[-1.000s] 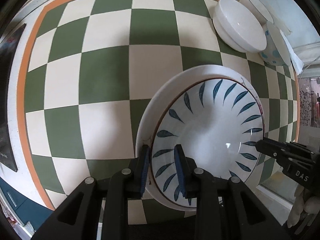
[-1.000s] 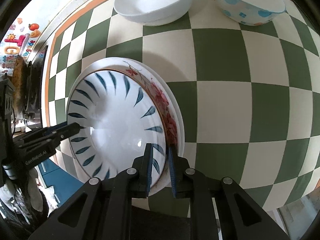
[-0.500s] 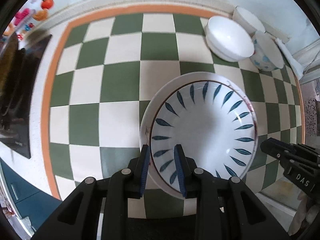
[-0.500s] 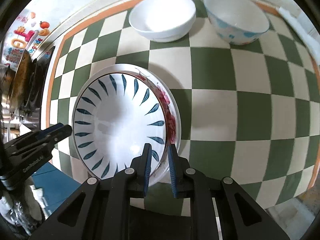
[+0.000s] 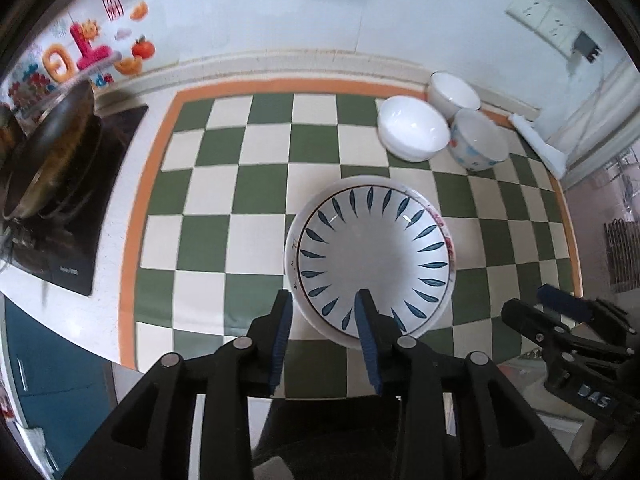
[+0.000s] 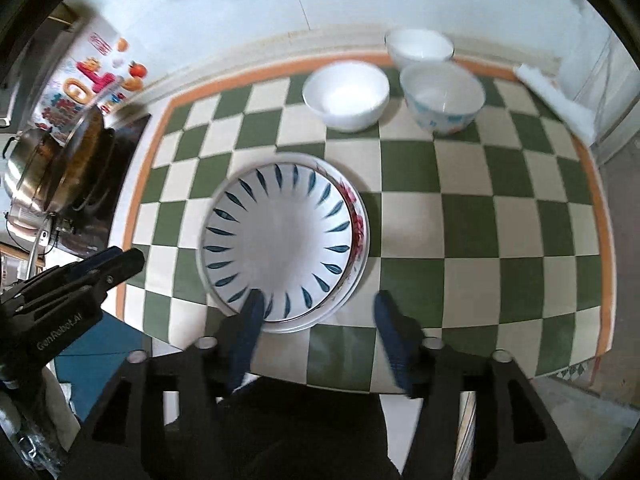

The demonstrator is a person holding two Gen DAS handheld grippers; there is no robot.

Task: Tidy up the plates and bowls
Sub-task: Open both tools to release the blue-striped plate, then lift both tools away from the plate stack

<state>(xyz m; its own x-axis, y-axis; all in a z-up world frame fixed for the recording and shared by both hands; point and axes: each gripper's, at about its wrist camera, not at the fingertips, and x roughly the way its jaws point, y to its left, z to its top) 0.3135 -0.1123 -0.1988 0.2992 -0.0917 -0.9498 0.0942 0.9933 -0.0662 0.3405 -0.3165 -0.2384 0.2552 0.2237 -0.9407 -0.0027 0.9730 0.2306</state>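
Left claw hangs with jaws apart above the near rim of a leaf-patterned plate, gripping nothing. Right claw is spread wide and empty too. That plate sits stacked on a floral plate on the checkered bench; three bowls stand near the wall.

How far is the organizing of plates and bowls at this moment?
Done: the blue-leaf plate lies stacked on the floral plate. In hand: nothing; the left gripper and right gripper are open. Left: three bowls stand separate, not nested.
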